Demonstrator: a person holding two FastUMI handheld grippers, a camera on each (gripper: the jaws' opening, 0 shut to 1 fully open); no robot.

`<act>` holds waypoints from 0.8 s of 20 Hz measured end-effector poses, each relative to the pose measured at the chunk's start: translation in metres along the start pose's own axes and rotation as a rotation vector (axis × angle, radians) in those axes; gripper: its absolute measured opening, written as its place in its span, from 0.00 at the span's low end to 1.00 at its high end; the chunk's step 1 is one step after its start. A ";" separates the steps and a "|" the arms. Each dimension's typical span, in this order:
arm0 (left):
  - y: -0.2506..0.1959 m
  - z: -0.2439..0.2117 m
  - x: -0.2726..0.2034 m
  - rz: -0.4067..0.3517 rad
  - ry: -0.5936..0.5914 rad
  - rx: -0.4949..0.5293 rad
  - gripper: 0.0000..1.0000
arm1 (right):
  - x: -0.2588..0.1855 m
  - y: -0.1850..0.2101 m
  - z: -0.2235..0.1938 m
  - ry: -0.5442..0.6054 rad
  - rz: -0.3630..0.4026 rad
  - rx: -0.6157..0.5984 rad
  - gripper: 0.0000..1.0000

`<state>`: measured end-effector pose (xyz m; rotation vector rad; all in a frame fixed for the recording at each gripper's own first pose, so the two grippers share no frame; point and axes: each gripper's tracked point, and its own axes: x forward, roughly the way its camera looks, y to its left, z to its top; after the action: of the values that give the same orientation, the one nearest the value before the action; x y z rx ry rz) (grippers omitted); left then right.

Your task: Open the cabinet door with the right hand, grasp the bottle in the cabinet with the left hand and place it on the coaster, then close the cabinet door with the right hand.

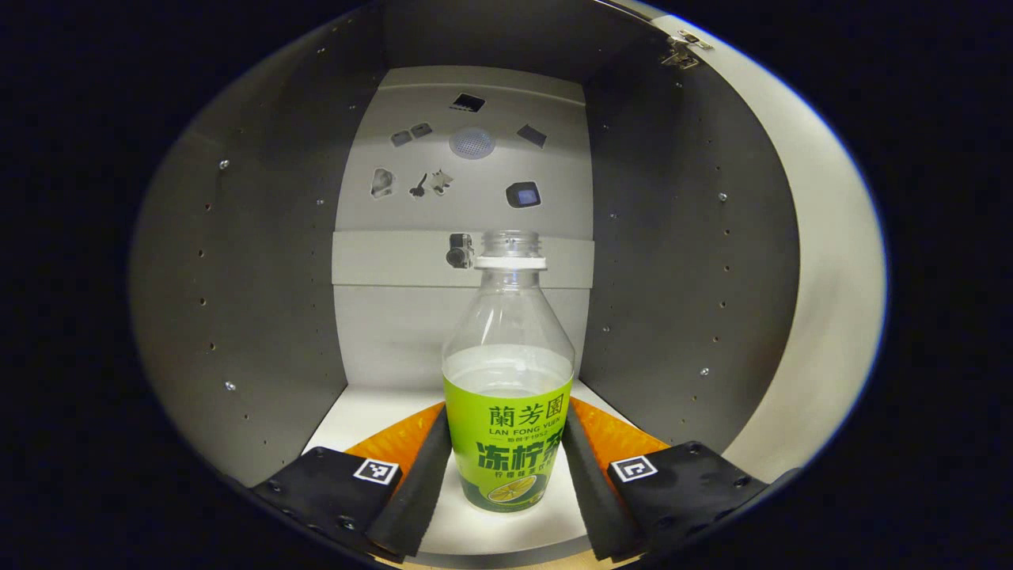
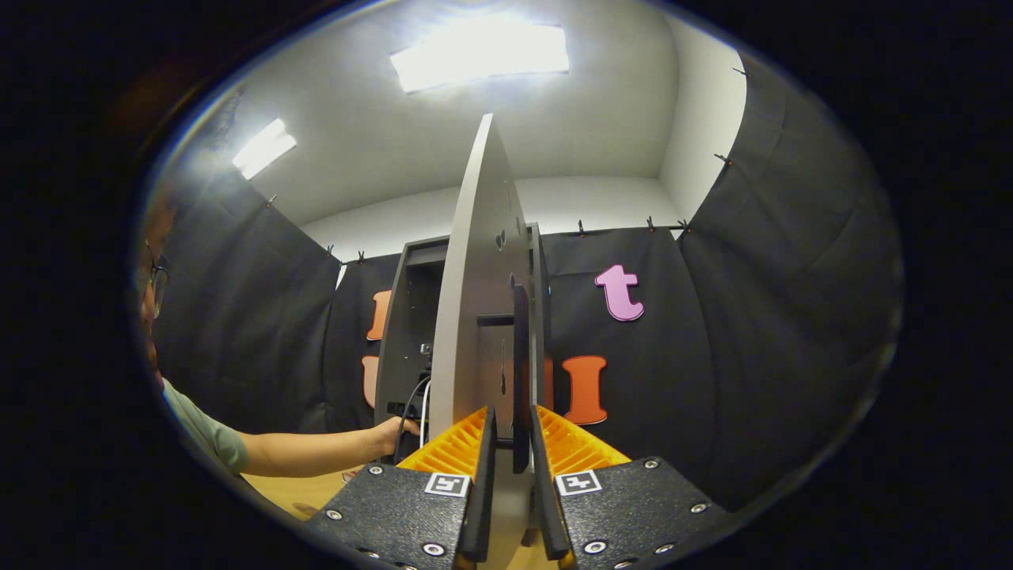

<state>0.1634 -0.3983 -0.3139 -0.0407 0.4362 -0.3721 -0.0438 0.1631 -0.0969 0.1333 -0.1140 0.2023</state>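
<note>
**Jaws closing in on the bottle while the door is held wide**

Jaws of the left gripper (image 1: 506, 475) are sitting either side of the bottle (image 1: 508, 396), hugging its green label low down; they look to be touching it, but I cannot tell whether they are truly pressing yet. That bottle is standing upright on the pale floor of the cabinet (image 1: 261, 317), near the front lip, uncapped and part full, so a low, level grip makes sense to keep it from tipping or spilling.

Over on the right gripper (image 2: 513, 475), the jaws are clenched on the dark handle (image 2: 520, 372) of the door (image 2: 479, 317), which is being seen edge-on, swung well open. My read: it is being pinned there to keep the opening free.

Room looks generous: grey side walls are standing well apart from the bottle, and nothing is crowding the front edge. A straight pull backward should clear it, minding the cabinet lip below.
</note>
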 end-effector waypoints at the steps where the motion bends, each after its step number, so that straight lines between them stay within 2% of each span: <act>1: 0.002 0.000 -0.007 -0.006 -0.002 -0.002 0.83 | 0.000 -0.003 0.001 -0.004 -0.005 -0.004 0.27; 5: 0.012 0.002 -0.045 -0.022 -0.019 0.010 0.81 | -0.002 -0.007 -0.003 0.014 -0.014 0.010 0.30; 8: 0.019 0.003 -0.077 -0.034 -0.046 0.049 0.81 | -0.010 0.003 0.002 0.005 -0.029 -0.028 0.30; 9: 0.023 0.001 -0.087 -0.033 -0.051 0.054 0.81 | -0.011 0.008 0.003 0.001 -0.045 -0.048 0.25; 13: 0.038 -0.001 -0.128 -0.045 -0.071 0.040 0.81 | -0.007 0.006 0.008 -0.022 -0.108 -0.117 0.40; 16: 0.053 -0.007 -0.158 -0.043 -0.081 0.040 0.81 | -0.008 0.006 0.018 -0.051 -0.125 -0.112 0.50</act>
<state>0.0462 -0.2922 -0.2623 -0.0262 0.3477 -0.4195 -0.0549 0.1646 -0.0795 0.0339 -0.1672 0.0671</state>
